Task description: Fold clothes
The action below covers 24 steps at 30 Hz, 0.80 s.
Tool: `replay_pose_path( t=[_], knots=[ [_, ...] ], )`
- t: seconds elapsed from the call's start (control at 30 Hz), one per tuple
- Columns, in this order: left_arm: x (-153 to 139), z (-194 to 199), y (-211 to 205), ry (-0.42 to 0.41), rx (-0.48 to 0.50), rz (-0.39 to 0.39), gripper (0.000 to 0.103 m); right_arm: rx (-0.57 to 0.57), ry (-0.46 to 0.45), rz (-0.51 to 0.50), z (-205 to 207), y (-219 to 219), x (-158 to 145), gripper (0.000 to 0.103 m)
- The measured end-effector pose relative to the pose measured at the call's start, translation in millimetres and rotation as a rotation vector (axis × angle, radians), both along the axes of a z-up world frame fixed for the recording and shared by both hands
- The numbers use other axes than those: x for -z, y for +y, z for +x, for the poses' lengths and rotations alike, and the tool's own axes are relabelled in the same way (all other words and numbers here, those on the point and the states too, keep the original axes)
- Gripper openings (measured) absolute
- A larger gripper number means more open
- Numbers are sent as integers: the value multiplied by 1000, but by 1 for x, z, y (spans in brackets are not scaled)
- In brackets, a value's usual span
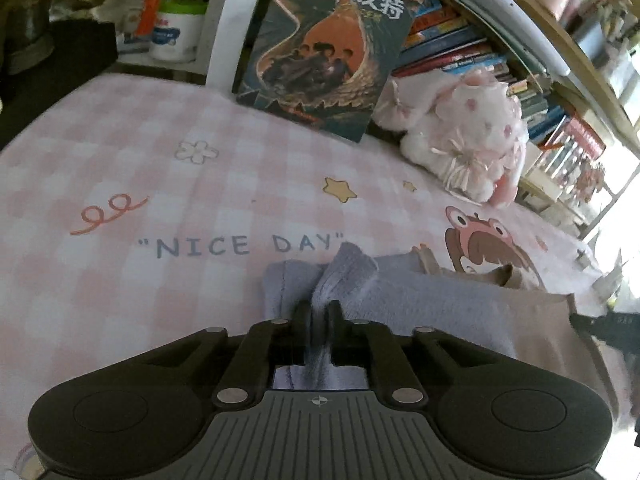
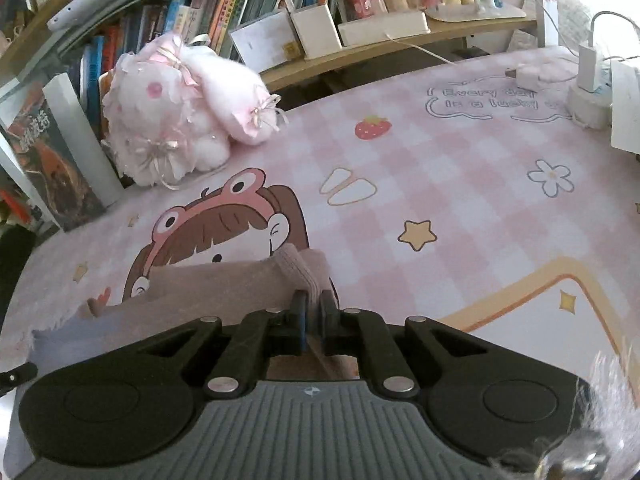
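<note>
Gripped between the fingers of the left gripper is a bunched fold of a sock, lavender at this end; the pinched cloth is seen rising just ahead of the fingertips, and the rest is spread to their right over the mat, where it turns beige. Beyond the fingers, the words "NICE DAY" are printed on the mat, and farther ahead a book is propped upright, with a plush toy to its right. From the right wrist view, the right gripper is seen clamped on the ribbed pinkish cuff of the same sock, which is pushed up in a small peak just past the fingertips; the cloth is stretched away to the left of the fingers, flat on the mat and laid over a cartoon girl print. Ahead and to the left of these fingers the plush toy is set against a row of books.
</note>
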<state>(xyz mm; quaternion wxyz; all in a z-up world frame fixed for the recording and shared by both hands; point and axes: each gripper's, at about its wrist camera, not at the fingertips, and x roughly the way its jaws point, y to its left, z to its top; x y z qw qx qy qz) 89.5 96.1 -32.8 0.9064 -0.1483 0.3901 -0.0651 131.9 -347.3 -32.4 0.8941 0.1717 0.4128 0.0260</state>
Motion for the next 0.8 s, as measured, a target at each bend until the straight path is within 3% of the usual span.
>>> replay_pose_path(
  t=[0.13,0.2,0.37,0.43,0.47,0.63,0.8],
  knots=[
    [-19,-6,-5,-114,34,68,25,7,-7,-29,-4,1,-5,23],
    [-24,-2,-12,-154,78,105,29,18,-14,-27,-8,-1,-8,23],
    [-15,20,-32,-114,167,213,29,28,-7,-49,-11,1,-9,23],
    [-8,23,-35,-92,189,215,24,25,7,-68,-11,4,-7,23],
    [-8,22,-35,-98,195,209,5,26,10,-72,-10,5,-7,23],
    [-33,-4,-21,-215,162,139,3,33,25,-90,-8,7,-5,24],
    [-3,7,-8,-91,121,119,3,48,39,-60,-8,5,-1,25]
  ],
)
